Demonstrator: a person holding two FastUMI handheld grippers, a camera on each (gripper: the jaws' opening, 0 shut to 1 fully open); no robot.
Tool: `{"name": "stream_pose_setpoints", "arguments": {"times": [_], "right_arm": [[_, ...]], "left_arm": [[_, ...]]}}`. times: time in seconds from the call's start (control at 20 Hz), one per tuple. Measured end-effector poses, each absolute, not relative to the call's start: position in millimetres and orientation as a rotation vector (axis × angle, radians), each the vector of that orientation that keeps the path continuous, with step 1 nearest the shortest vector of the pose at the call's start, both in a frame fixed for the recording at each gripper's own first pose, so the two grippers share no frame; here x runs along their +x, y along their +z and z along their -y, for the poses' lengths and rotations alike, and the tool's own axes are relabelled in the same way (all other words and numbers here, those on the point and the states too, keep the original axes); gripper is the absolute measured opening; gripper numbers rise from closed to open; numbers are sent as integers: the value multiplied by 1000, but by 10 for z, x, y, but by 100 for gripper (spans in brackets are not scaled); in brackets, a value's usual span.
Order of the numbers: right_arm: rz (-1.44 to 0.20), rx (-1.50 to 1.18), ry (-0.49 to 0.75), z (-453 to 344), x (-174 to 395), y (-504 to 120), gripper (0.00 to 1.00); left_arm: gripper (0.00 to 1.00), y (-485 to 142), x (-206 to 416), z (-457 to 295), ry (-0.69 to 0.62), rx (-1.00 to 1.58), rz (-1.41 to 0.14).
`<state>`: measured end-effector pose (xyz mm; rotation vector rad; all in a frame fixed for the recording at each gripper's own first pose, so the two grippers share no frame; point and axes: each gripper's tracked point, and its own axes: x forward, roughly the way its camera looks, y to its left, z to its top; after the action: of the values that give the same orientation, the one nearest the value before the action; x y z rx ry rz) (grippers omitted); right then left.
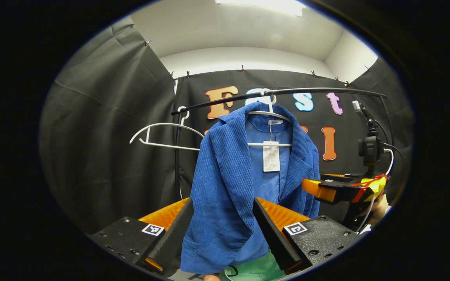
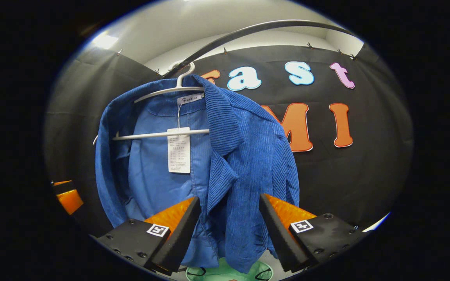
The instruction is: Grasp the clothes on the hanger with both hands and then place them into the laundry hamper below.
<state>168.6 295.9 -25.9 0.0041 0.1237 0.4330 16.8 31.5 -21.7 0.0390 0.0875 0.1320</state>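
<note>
A blue corduroy jacket [image 1: 225, 168] hangs open on a white hanger [image 1: 268, 114] from a black rail [image 1: 311, 91], with a paper tag [image 1: 271, 156] at its neck. My left gripper [image 1: 222, 203] is open, its fingers on either side of the jacket's front panel on the left of its view. In the right gripper view the jacket [image 2: 244, 148] hangs on its hanger [image 2: 158, 134], and my right gripper [image 2: 229, 199] is open astride the other front panel. The green hamper [image 1: 248, 269] [image 2: 225, 273] shows below the hem. The right gripper [image 1: 318, 190] reaches in beside the jacket.
An empty white hanger [image 1: 162, 134] hangs on the rail left of the jacket. A hand [image 1: 379, 208] holds the right gripper, with a camera mast [image 1: 369, 150] above it. The left gripper's edge [image 2: 66, 197] shows at the far left. Black cloth walls close in all around.
</note>
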Motion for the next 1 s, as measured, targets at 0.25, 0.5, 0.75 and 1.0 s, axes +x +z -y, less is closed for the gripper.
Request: {"name": "stream_pose_setpoints", "arguments": {"times": [0.25, 0.5, 0.75, 1.0], "right_arm": [[-125, 34, 436, -3066, 1987, -220, 89], [-147, 55, 489, -3230, 2063, -250, 92], [-168, 119, 499, -3187, 2158, -262, 35], [-150, 150, 505, -3109, 2133, -226, 7]], "left_arm": [[96, -204, 157, -309, 126, 36, -87], [96, -172, 184, -303, 136, 30, -78], [95, -178, 417, -211, 128, 20, -84], [95, -128, 531, -170, 131, 41, -64]]}}
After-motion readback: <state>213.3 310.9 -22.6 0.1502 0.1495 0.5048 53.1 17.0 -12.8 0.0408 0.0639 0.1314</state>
